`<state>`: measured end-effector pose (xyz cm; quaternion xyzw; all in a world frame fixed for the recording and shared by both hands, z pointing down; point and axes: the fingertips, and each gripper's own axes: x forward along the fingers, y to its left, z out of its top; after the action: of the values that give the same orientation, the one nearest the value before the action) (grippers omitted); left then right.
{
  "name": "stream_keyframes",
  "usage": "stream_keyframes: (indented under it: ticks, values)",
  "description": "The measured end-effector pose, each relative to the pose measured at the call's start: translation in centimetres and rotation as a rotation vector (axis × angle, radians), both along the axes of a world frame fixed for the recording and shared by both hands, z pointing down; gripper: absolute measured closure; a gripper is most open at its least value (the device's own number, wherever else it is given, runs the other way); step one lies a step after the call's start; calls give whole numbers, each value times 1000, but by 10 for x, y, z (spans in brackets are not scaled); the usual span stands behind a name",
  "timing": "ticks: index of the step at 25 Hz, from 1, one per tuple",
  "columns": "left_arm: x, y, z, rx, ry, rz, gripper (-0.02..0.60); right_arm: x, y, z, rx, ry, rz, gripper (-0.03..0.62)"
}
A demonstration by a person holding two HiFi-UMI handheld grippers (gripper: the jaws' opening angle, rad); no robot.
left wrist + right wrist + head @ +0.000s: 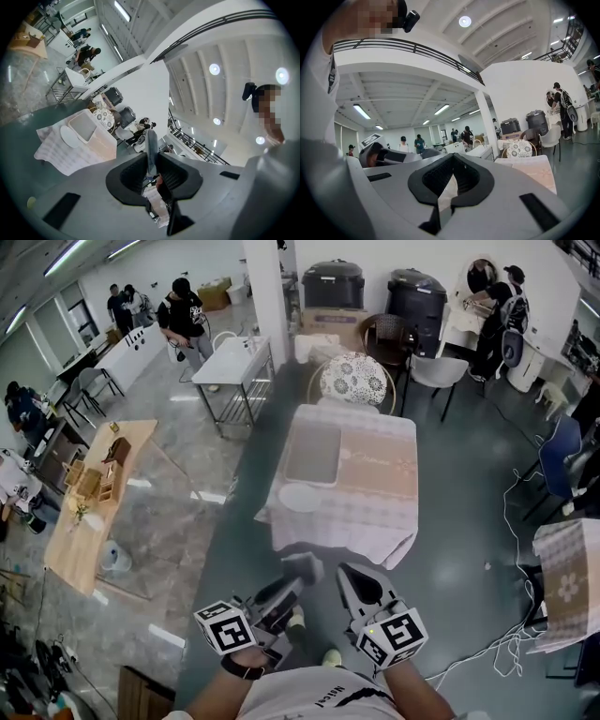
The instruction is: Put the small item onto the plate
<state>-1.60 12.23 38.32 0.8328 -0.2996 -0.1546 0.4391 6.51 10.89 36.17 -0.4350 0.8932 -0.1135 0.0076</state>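
Bright, even ceiling lights (214,69) — soft shadows, fisheye-warped dark edges, slight blur.

A square cloth-covered counter (375,493) stands mid-floor. On its left part lies a grey rectangular tray (313,453). Just before the tray, near the front-left corner, lies a white round plate (300,497). Behind the counter is a chair with a patterned round cushion (353,379). A long wooden table (98,507) stands well apart to the left. Before the counter's near edge, the left tool (292,582) has a small flat grey item (305,567) between its jaws, and the right tool (350,577) is just beside it.
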Motion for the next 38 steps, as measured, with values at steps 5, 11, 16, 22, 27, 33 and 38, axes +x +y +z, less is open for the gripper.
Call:
stream_keyframes:
  ticks: [5,11,16,22,27,33,38]
  values:
    - [-24,-58,21,-19,-21,24,502,-26,-56,13,-21,26,16,580]
    - [-51,-128,47,-36,-44,86,502,-58,-125,27,-50,60,54,580]
    - [-60,-172,70,-64,-53,131,502,-67,-162,39,-79,75,90,580]
    - [-51,-210,99,-104,-63,154,502,-58,-200,62,-115,77,106,580]
    - [-40,-249,128,-139,-76,155,502,-52,-246,88,-152,84,70,580]
    - [-32,-290,175,-195,-118,143,502,-53,-304,121,-191,91,-9,580]
    - [-35,-315,223,-266,-138,117,502,-60,-332,154,-239,105,-56,580]
